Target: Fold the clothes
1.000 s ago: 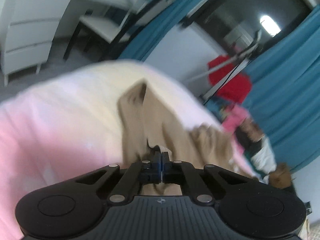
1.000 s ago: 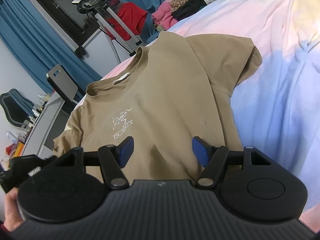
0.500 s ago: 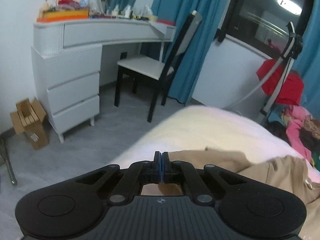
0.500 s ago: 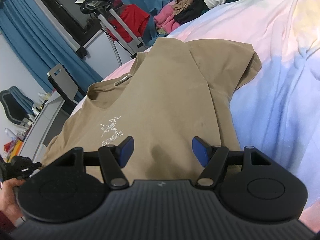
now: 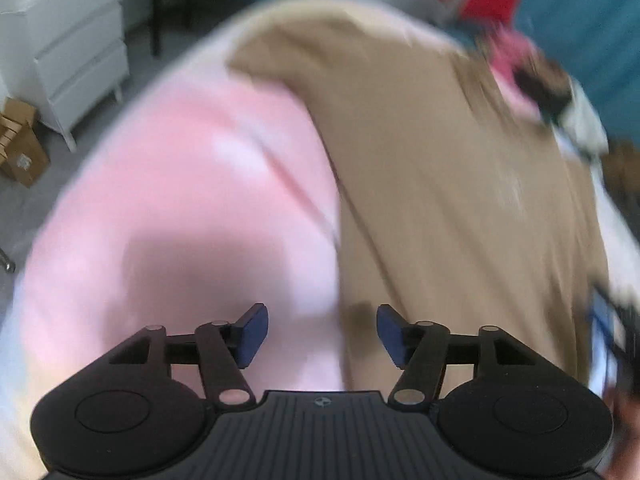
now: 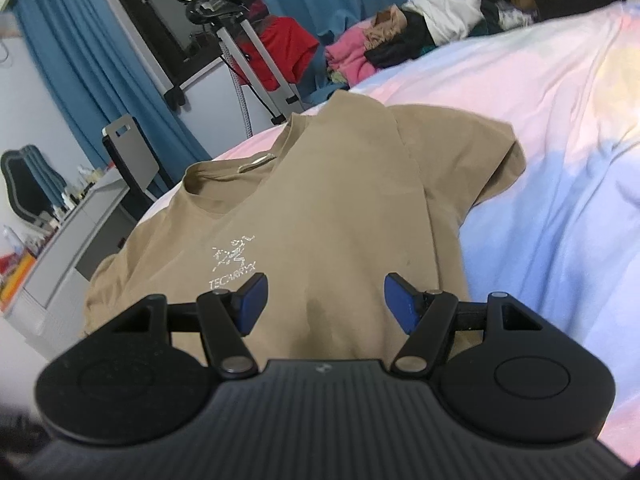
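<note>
Blue curtains (image 6: 100, 64) hang behind a bed whose pastel pink and blue bedsheet (image 6: 560, 160) fills most of both views. On this sheet I see the tan T-shirt (image 6: 320, 208) lying face up in the middle of the right wrist view, with the collar toward the upper left, a white printed logo (image 6: 234, 258) on the chest and one short sleeve spread to the right. My right gripper (image 6: 323, 302) hangs low over the lower part of the shirt, its blue pads (image 6: 252, 300) spread apart with nothing between them. In the left wrist view, which is blurred, my left gripper (image 5: 322, 332) stands above the left edge of the same T-shirt (image 5: 440, 180), where tan cloth meets pink sheet; its jaws have just been opening and now stand wide, with nothing pinched between them. At the upper left of this view I see a white drawer unit (image 5: 76, 52) and a cardboard box (image 5: 20, 144) on the grey floor. A pile of clothes (image 6: 400, 44) lies at the top of the right wrist view, beside a red garment (image 6: 288, 48) hanging on a metal stand (image 6: 248, 52).
</note>
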The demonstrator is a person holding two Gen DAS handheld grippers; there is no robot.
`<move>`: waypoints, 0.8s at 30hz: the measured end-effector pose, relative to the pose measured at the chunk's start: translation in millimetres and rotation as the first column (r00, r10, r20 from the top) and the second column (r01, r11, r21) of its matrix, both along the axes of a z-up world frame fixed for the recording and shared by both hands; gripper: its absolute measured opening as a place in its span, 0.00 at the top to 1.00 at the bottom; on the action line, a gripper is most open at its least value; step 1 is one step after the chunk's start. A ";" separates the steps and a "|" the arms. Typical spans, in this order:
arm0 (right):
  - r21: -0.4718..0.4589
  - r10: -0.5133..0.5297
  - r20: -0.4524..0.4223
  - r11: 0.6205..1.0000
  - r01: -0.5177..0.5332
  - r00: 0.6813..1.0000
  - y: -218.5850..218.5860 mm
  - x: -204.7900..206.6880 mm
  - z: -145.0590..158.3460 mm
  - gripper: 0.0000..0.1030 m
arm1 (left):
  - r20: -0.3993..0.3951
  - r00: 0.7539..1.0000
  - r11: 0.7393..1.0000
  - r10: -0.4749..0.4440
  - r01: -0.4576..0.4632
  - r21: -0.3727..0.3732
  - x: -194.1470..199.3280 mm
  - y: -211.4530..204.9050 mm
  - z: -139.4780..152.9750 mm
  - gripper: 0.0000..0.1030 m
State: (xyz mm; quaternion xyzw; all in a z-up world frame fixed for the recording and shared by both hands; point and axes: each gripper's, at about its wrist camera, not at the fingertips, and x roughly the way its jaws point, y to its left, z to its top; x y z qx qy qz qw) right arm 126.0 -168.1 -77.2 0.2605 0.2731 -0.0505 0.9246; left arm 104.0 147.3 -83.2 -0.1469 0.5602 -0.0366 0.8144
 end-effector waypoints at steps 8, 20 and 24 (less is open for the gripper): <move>-0.089 -0.058 -0.006 0.994 0.058 0.998 -6.0 -29.6 13.9 0.34 | -0.102 0.971 0.977 -0.214 0.214 -0.012 -60.0 -46.6 -18.9 0.33; -0.202 -0.032 0.050 0.979 0.041 0.998 6.1 -57.4 37.2 0.34 | -0.139 0.914 0.914 -0.381 0.395 0.092 -69.6 -28.8 24.1 0.96; -0.199 -0.024 0.051 0.979 0.033 0.998 7.0 -53.0 36.6 0.34 | -0.203 0.923 0.925 -0.328 0.358 0.131 -59.6 -8.1 22.0 0.94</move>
